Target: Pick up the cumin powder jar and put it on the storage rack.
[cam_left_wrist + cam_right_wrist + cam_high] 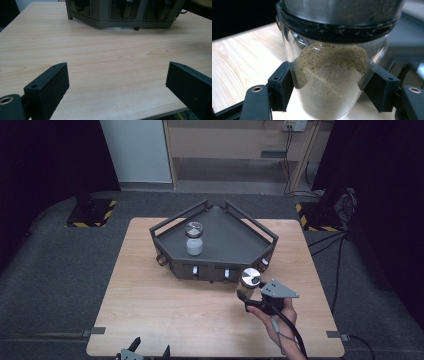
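Right tool point(246, 296) grips a glass jar point(249, 281) with a metal lid, jaws pressed on both sides of the glass. High view puts jar and tool just off the front right corner of the dark grey tray point(235, 245), over the wooden surface point(165, 305), with the person's hand point(277, 320) behind. Right gripper view shows what the high view can't: jar point(329, 82) holds brown powder piled against the glass, black band under the lid, pads point(280, 85) clamped low on the wall. Left tool point(150, 351) sits at the bottom edge of the high view; left gripper view shows its jaws spread wide with bare surface point(112, 62) between them, tray base point(120, 15) ahead. High view also shows a second jar point(194, 239), white contents, standing on the tray.
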{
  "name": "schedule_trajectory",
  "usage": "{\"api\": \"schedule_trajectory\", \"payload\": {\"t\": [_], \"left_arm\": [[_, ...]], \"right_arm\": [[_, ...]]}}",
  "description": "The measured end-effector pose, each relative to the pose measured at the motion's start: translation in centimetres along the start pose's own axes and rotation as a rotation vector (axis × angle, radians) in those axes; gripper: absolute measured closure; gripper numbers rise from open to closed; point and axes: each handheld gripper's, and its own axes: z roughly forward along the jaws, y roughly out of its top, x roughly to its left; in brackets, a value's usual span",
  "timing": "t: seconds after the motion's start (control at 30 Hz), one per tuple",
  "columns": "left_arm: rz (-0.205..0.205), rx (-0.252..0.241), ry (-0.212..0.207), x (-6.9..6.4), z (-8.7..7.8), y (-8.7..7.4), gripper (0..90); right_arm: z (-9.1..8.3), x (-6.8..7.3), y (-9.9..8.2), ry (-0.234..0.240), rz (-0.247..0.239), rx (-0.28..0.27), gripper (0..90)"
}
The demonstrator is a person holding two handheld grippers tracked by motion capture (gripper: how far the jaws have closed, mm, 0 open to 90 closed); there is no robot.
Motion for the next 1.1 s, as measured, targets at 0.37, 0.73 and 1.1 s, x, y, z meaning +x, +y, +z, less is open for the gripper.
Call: {"api": "schedule_trajectory", "payload": {"t": [0.37, 0.73, 1.1], "left_arm": [[-0.004, 0.003, -0.003, 0.1, 0.0, 0.0, 3.9], [-0.011, 0.003, -0.006, 0.3, 0.1, 0.0, 3.9], [-0.016, 0.01, -0.014, 0.3, 0.2, 0.0, 3.9]], "right_arm": [[1.3, -1.4, 7.5, -0.016, -0.074, -0.072, 30.7], [5.4, -2.3, 11.1, -0.041, -0.064, -0.085, 30.7], [8.4, -3.2, 12.8, -0.068, -0.055, -0.079, 30.7]]}}
